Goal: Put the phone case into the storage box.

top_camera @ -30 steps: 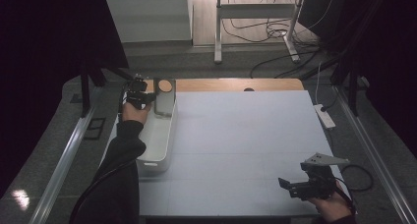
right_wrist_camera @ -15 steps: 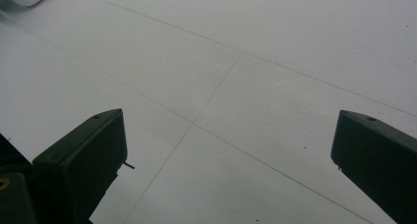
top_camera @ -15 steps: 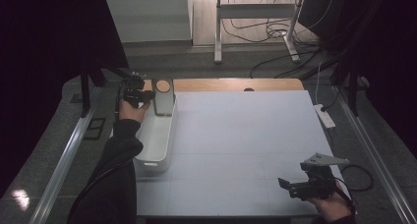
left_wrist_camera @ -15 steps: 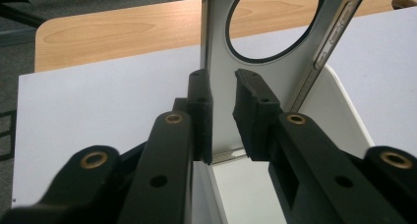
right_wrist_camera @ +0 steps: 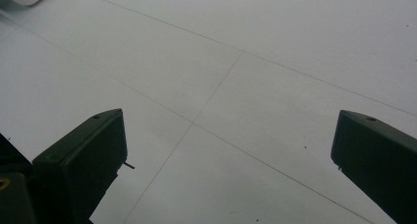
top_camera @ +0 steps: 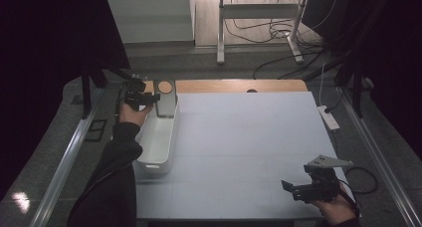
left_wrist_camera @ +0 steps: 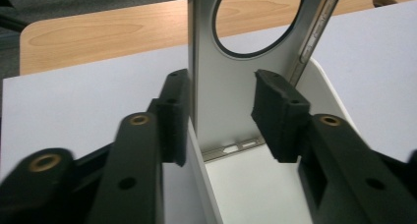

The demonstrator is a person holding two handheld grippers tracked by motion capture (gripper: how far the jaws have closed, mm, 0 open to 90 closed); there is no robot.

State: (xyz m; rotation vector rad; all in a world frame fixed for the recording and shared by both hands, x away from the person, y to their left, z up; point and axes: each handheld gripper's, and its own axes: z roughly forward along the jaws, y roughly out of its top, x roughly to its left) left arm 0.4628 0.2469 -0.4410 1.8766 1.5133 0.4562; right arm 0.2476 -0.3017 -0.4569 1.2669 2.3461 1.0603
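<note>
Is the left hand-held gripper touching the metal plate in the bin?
Apart. In the left gripper view, the left hand-held gripper has its jaws open on either side of the metal plate, and a gap shows before each pad.

High cam overhead, claw cams close, shared white table (top_camera: 249,147)

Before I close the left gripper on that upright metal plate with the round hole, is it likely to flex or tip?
The metal plate looks thin but rigid, so it probably won't flex. Standing on edge in the white bin, it may tip if nudged. Its smooth face could slip between the left gripper pads.
</note>
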